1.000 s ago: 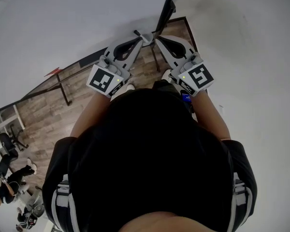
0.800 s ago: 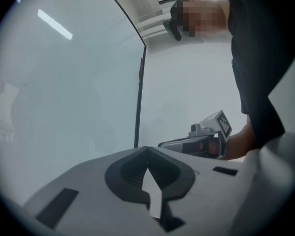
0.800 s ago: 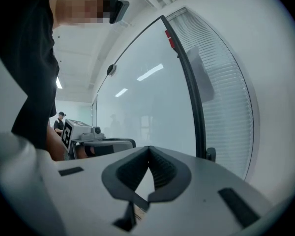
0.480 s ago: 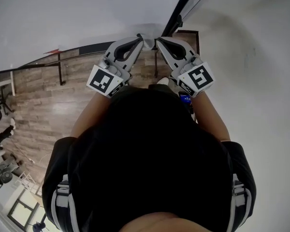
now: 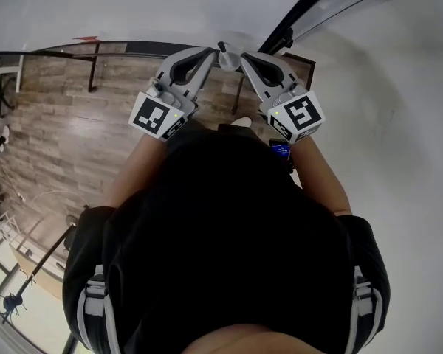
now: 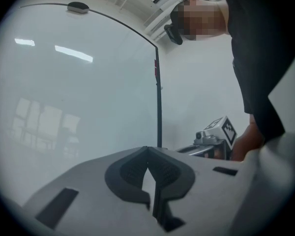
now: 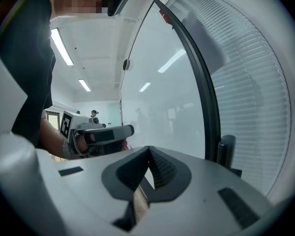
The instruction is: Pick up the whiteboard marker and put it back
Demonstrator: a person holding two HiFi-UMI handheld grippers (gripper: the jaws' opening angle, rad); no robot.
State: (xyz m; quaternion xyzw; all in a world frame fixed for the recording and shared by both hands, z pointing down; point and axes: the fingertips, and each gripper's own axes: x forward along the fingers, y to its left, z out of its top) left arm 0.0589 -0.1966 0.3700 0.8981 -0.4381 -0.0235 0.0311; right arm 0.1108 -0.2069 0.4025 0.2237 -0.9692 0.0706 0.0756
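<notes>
Whiteboard marker unseen; jaws still together

Office: large whiteboard (image 6: 73, 92), window blinds (image 7: 258, 87), ceiling strip lights (image 7: 62, 47), wood-plank floor (image 5: 59, 131).

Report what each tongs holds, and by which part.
Nothing is held. The left tongs and the right tongs are both shut, jaws together with nothing between them.
</notes>
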